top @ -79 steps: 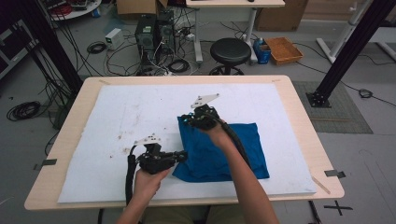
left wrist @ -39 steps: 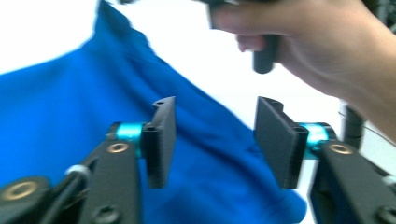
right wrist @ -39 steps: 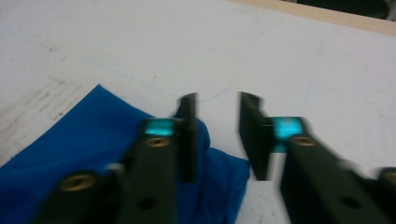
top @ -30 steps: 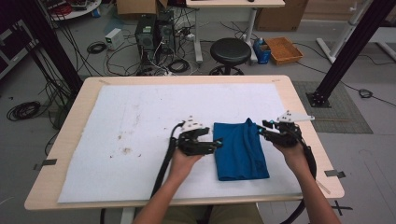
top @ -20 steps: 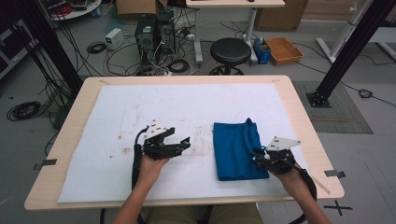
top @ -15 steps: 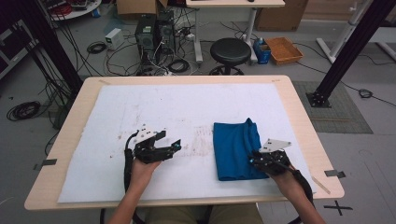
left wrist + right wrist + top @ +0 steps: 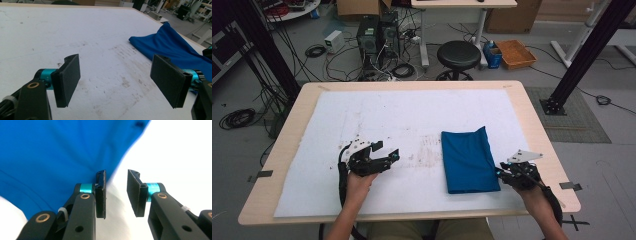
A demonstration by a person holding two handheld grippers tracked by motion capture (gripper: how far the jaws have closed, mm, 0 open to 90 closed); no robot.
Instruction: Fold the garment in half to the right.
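Nearest the front edge of the worktop (image 7: 532,107), the person's two forearms are coming in from below, each hand carrying a tool. The right tool (image 7: 502,173) is sitting close to the front right corner, its tips pointing at the near right corner of the blue cloth (image 7: 468,160). In the right gripper view that tool (image 7: 116,192) is standing with its jaws parted by a narrow gap, and they have just been opening a little. Nothing is lying between them: the white mat is showing through the gap, and the edge of the blue cloth (image 7: 50,157) is running just beside the left jaw. So this tool is released, gripping nothing.

The left tool (image 7: 393,156) is resting over the front left part of the white mat (image 7: 377,115), well apart from the cloth, with its cable curling back toward the wrist. In the left gripper view its jaws are standing wide around the left tool (image 7: 115,80) centre, with bare stained mat (image 7: 75,32) between them; it too is released and empty. The blue cloth (image 7: 172,45) is showing farther off at the right of that view.

The cloth itself is lying flat on the mat, folded into a tall rectangle, in the right half of the worktop, nearer the front edge than the back, with one far corner rising to a small peak.

Beyond the back edge, a black stool (image 7: 458,55), two computer towers (image 7: 379,32) and loose cables are sitting on the floor.
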